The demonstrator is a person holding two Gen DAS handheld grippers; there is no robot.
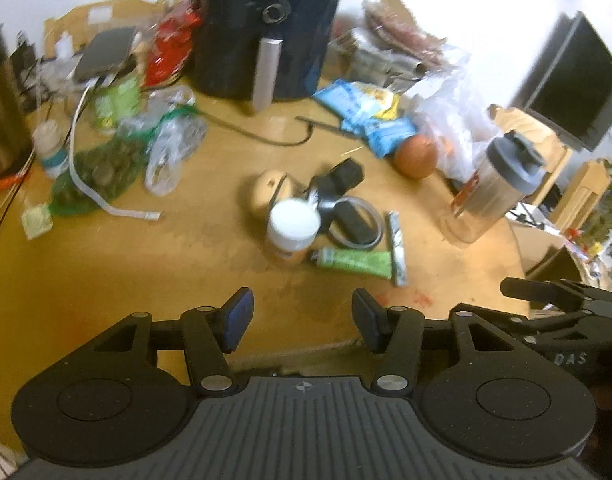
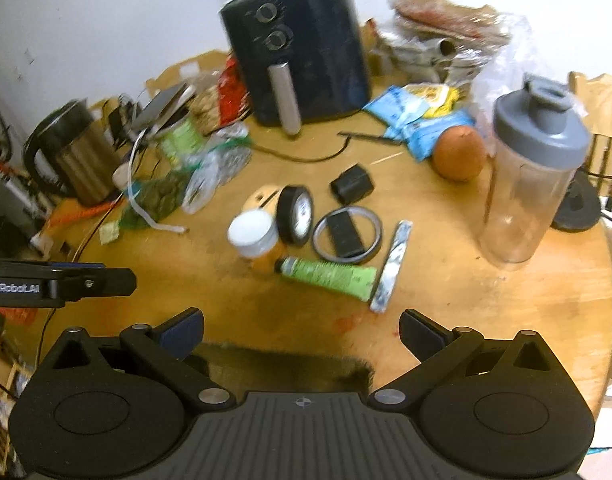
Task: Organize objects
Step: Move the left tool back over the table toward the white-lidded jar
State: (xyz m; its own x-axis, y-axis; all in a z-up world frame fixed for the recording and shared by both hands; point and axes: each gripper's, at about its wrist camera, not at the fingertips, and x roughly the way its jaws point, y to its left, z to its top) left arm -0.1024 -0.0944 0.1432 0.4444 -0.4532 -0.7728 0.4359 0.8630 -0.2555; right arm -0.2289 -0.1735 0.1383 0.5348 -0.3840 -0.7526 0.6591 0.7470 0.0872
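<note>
A cluster of small items lies mid-table: an orange bottle with a white cap point(image 1: 293, 224) point(image 2: 253, 236), a green tube point(image 1: 354, 262) point(image 2: 330, 277), a black tape roll point(image 2: 294, 215), a grey ring around a black block point(image 2: 348, 237), a thin silver-blue packet point(image 1: 397, 248) point(image 2: 390, 266) and a black box point(image 2: 352, 183). My left gripper point(image 1: 301, 316) is open and empty, above the near table edge, short of the cluster. My right gripper point(image 2: 301, 336) is open and empty, also short of it. The right gripper shows at the left wrist view's right edge.
A black air fryer point(image 1: 271, 28) point(image 2: 301, 48) stands at the back. A clear shaker bottle with a grey lid point(image 1: 494, 188) point(image 2: 530, 172), an orange point(image 2: 458, 152), blue snack bags point(image 2: 422, 120), plastic bags, a kettle point(image 2: 71, 152) and cables crowd the round wooden table point(image 2: 466, 312).
</note>
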